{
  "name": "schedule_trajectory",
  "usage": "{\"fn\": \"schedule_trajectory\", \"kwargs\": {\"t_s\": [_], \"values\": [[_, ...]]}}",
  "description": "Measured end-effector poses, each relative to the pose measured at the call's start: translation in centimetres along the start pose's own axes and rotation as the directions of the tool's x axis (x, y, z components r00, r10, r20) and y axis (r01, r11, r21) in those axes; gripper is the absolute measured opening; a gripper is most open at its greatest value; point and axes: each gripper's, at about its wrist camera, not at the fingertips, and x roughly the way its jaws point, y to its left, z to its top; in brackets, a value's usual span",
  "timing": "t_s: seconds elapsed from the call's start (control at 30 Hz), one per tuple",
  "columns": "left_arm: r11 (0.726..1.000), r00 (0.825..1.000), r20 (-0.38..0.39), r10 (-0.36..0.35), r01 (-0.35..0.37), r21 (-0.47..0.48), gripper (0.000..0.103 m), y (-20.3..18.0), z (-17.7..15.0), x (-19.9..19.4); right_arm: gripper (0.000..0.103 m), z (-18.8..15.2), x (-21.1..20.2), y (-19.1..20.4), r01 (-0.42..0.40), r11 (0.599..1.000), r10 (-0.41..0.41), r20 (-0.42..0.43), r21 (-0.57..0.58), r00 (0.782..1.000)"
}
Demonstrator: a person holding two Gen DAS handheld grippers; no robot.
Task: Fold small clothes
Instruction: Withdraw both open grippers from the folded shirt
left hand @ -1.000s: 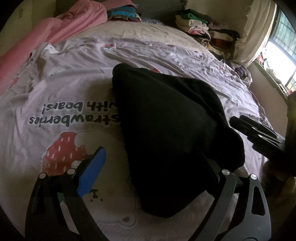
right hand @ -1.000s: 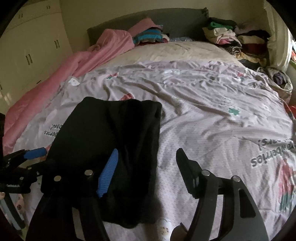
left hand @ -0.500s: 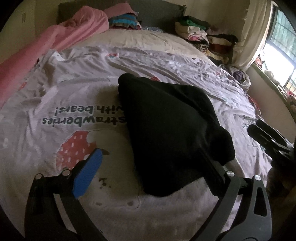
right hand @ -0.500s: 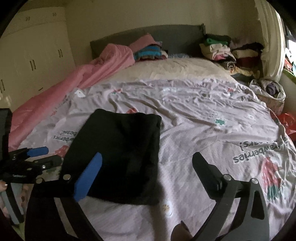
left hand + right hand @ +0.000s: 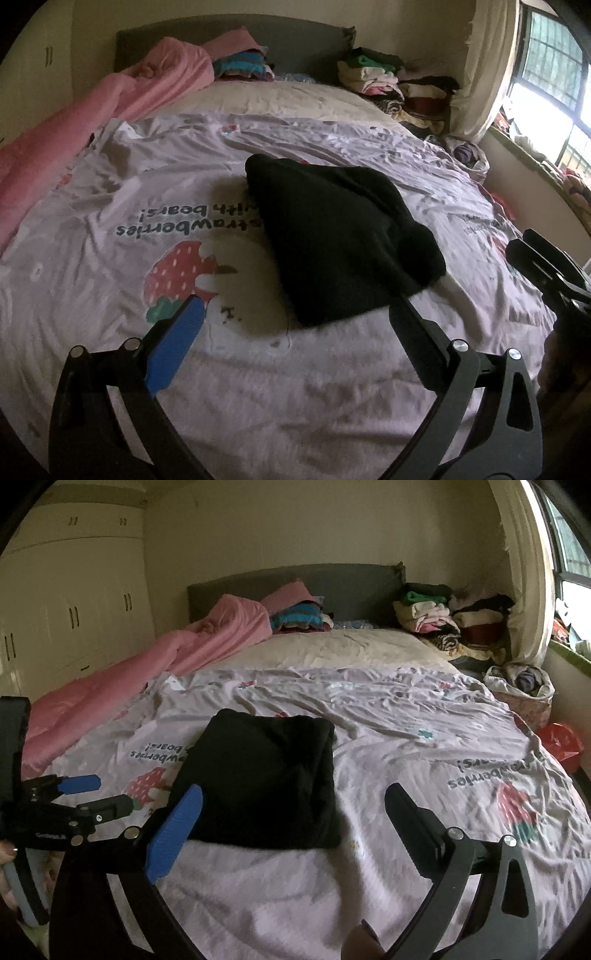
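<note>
A black garment (image 5: 340, 236) lies folded into a rough rectangle on the lilac strawberry-print sheet (image 5: 110, 280). My left gripper (image 5: 295, 306) hangs just short of its near edge, open, with nothing between the blue pad (image 5: 177, 343) and the black finger. In the right wrist view the black garment (image 5: 266, 779) lies flat ahead. My right gripper (image 5: 293, 794) stands open over its near edge and holds nothing. The left gripper (image 5: 110, 794) shows at the far left there, apart from the cloth. The right gripper (image 5: 546, 266) shows at the left wrist view's right edge.
A pink blanket (image 5: 155, 672) runs along the bed's left side. Stacks of folded clothes (image 5: 443, 620) sit at the head by the grey headboard (image 5: 351, 587). A bag of clothes (image 5: 521, 686) and a red bag (image 5: 561, 742) lie off the right edge, under a window.
Both grippers have drawn back and upward from the black garment. The right jaws have spread wider and come off the cloth. The garment now lies flat by itself.
</note>
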Motion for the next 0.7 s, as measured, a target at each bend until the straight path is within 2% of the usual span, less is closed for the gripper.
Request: {"fn": "schedule_trajectory", "kwargs": {"t_s": [0.4, 0.57, 0.7], "values": [[1.0, 0.999, 0.035, 0.006, -0.007, 0.021, 0.094, 0.7, -4.2, -2.4, 0.098, -4.6, -3.7, 1.9, 0.038, 0.999, -0.038, 0.019, 0.019, 0.999], [1.0, 0.999, 0.039, 0.024, -0.025, 0.006, 0.094, 1.3, -6.6, -2.0, 0.099, -6.8, -4.2, 2.7, 0.093, 0.996, -0.092, 0.051, -0.009, 0.994], [1.0, 0.998, 0.053, 0.017, -0.017, 0.0, 0.094, 1.4, -8.2, -1.8, 0.099, -8.9, -4.2, 2.7, 0.096, 0.994, -0.098, 0.042, 0.054, 0.994]]}}
